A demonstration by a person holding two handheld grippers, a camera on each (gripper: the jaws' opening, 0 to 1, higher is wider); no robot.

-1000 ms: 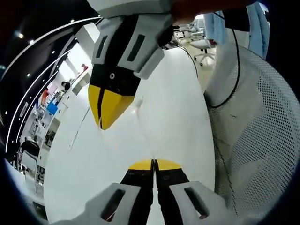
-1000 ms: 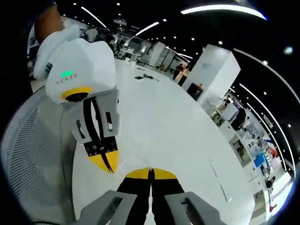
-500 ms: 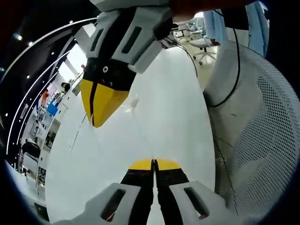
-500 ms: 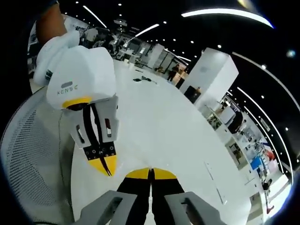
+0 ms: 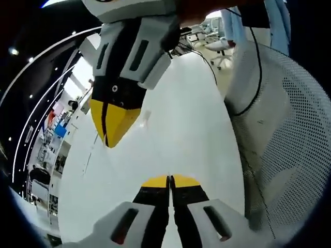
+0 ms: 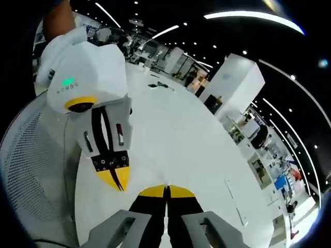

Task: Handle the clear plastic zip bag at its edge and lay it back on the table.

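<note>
Little has changed since half a second ago. In the left gripper view the right gripper (image 5: 107,135) hangs at nearly the same spot, its yellow tips a touch lower in the picture, and the whole scene has rolled slightly with the hand. In the right gripper view the left gripper (image 6: 118,179) sits a little lower than before.

The left gripper (image 5: 169,179) has its jaws pressed flat together, with only a thin seam between the yellow tips. The bag (image 5: 153,135) is very hard to make out. It shows as a faint clear film that rises from that seam toward a small pale tab just beside the right gripper's tips. It seems to be pinched at its edge by the left jaws and held above the table (image 5: 199,119) rather than lying on it. The right gripper's jaws are also closed, tip against tip, both here and in its own view (image 6: 166,189). Whether any film is caught between them I cannot tell.

Both grippers hover over the white table (image 6: 181,134), close to each other and to its near edge. A white mesh chair (image 5: 289,134) stands right against that edge, with a black cable (image 5: 252,88) draped over its back. The same chair (image 6: 31,160) shows beside the left gripper in the right gripper view. Some dark cords (image 6: 159,84) lie far down the table.
</note>
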